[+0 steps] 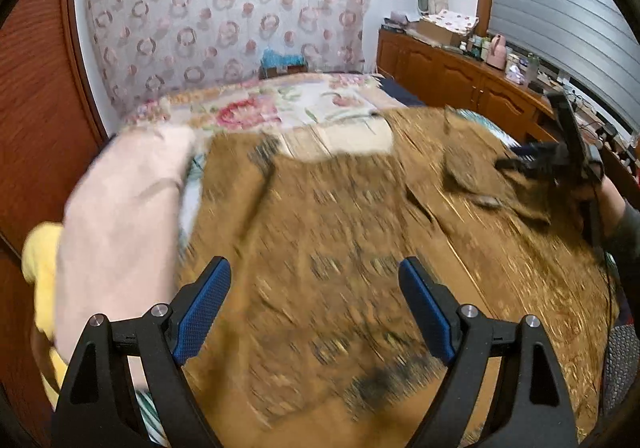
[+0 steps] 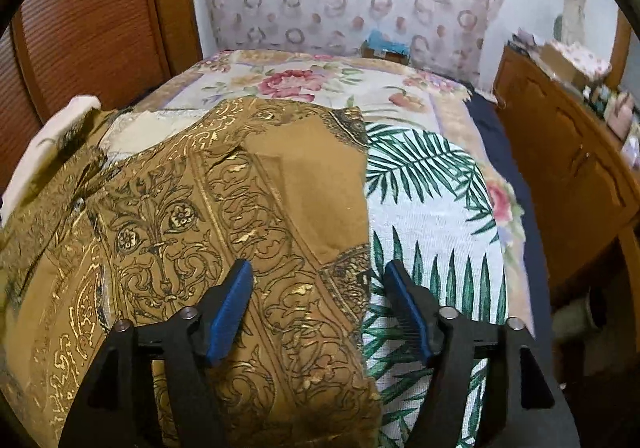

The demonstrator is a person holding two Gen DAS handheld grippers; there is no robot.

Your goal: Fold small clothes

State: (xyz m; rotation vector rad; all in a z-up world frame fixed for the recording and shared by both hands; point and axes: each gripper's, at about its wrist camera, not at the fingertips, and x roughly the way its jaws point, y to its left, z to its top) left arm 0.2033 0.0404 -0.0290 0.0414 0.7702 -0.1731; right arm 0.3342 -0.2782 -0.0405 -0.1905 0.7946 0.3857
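Lying under spread fingers [image 2: 390, 276], brown garment [image 2: 280, 184]

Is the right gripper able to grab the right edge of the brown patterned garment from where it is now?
Probably yes: the right gripper is open, its jaws straddle the brown garment edge, and nothing lies between.

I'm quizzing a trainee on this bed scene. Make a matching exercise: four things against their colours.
Things:
1. patterned garment spread on the bed
2. cloth with palm leaves
3. wooden cabinet along the wall
4. pads on the right gripper's fingers

Colours:
A. blue
B. white and green
C. brown and gold
D. orange-brown

Pairs: 1-C, 2-B, 3-D, 4-A
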